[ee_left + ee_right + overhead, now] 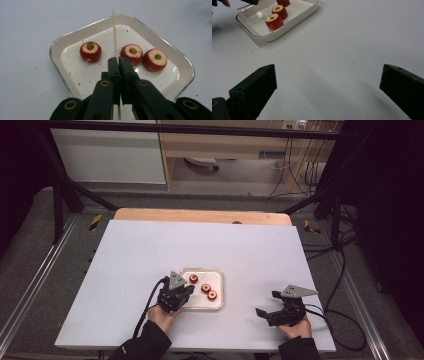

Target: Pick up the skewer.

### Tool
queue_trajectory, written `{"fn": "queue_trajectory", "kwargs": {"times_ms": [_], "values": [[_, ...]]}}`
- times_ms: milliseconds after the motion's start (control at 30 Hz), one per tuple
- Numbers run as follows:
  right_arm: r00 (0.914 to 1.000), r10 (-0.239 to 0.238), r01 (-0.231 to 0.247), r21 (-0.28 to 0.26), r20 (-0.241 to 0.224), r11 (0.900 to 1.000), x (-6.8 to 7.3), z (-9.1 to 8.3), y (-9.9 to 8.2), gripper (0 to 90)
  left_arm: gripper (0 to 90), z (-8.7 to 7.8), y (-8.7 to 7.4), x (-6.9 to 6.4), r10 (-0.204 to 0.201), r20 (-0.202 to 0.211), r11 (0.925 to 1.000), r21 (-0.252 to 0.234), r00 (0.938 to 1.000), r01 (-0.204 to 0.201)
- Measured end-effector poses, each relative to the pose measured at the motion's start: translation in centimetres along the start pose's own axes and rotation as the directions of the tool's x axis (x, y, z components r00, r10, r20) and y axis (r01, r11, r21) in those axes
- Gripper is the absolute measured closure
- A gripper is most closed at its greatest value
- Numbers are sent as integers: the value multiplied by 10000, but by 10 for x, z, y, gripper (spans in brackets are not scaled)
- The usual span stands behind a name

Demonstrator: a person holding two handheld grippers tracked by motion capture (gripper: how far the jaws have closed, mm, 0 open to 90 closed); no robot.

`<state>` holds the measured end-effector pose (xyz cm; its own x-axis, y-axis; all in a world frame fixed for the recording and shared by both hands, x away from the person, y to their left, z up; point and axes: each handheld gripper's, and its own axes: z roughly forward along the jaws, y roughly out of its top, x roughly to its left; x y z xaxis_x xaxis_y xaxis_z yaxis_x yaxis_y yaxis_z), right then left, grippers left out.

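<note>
A white tray (220, 295) (62, 42) (294, 18) sits near the table's front middle and holds three cored red fruit pieces (206, 288) (90, 51) (274, 21). My left gripper (186, 292) (118, 60) hangs over the tray's left edge, shut on a thin wooden skewer (114, 32). The skewer sticks out past the jaw tips, above the tray, between the left fruit piece and the middle one (131, 53). My right gripper (265, 312) (328, 80) rests open on the table to the right of the tray, with nothing between its jaws.
The white table top (150, 250) has bare room all around the tray. A wooden strip (200, 215) runs along its far edge. Black cables (345, 270) trail off the right side beside a metal frame.
</note>
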<state>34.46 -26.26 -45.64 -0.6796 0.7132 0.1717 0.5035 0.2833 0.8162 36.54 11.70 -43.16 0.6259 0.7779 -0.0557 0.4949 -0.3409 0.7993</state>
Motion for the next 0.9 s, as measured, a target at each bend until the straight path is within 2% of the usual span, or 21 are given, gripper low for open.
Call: {"fn": "queue_trajectory", "kwargs": {"times_ms": [167, 500, 767, 900], "values": [[10000, -86, 86, 105, 1, 9999, 2, 1, 1, 16, 884, -5, 0, 1, 212, 286, 9998, -63, 9994, -210], [9992, -405, 403, 200, 74, 9990, 7, 4, 3, 16, 884, -8, -2, -1, 735, 900, 9973, -83, 9932, -730], [9925, -1175, 1171, 125, 342, 9930, 13, 6, 7, 18, 884, -12, 0, -5, 1046, 1140, 9945, -55, 9880, -1046], [9896, -1379, 1372, 190, 416, 9904, 16, 8, 10, 19, 884, -15, 2, -7, 1275, 1262, 9917, -16, 9838, -1284]]}}
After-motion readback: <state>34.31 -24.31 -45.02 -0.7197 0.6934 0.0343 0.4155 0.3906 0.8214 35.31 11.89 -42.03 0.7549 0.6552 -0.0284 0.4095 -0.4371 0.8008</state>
